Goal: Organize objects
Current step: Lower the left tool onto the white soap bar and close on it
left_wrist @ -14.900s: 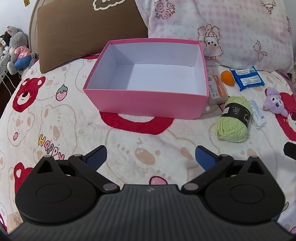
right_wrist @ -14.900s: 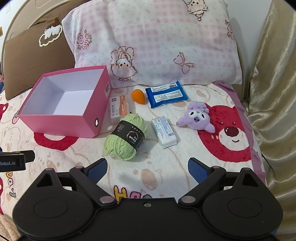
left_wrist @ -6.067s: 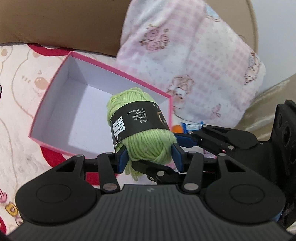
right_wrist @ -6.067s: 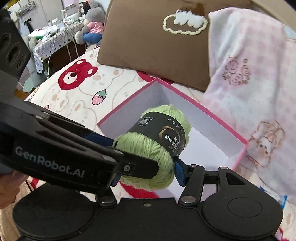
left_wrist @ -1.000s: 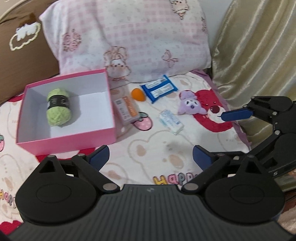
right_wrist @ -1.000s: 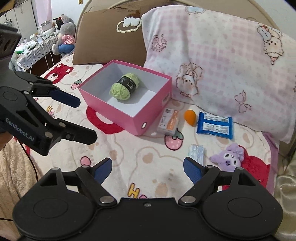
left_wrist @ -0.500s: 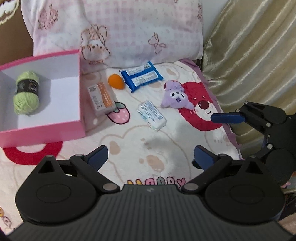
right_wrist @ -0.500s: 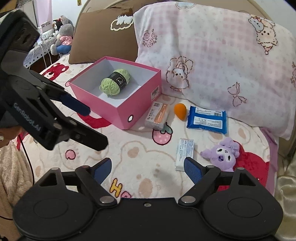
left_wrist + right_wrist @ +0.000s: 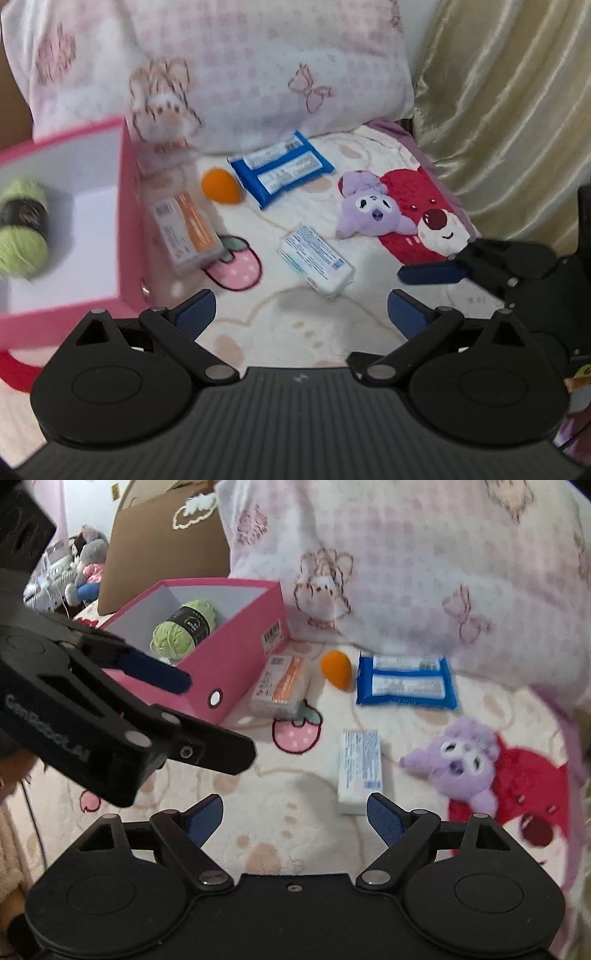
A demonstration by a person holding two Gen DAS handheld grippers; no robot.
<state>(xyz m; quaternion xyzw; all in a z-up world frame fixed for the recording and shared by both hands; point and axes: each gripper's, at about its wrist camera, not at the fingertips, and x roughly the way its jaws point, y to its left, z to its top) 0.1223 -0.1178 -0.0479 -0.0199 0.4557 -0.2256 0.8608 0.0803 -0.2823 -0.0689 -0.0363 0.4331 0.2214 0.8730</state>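
Both tools wide open and empty over the bed

The left tool (image 9: 301, 308) and right tool (image 9: 293, 814) hold nothing and touch nothing. The pink box (image 9: 236, 664) sits toward the bed's (image 9: 295, 834) head end and contains only the green yarn ball (image 9: 183, 631). Outside it, beside its right wall, lie the orange-striped packet (image 9: 282, 686), orange sponge (image 9: 336, 668) and blue wipes pack (image 9: 406, 683); the white tissue pack (image 9: 360, 771) lies just ahead of the right tool, the purple plush (image 9: 458, 764) to its right.
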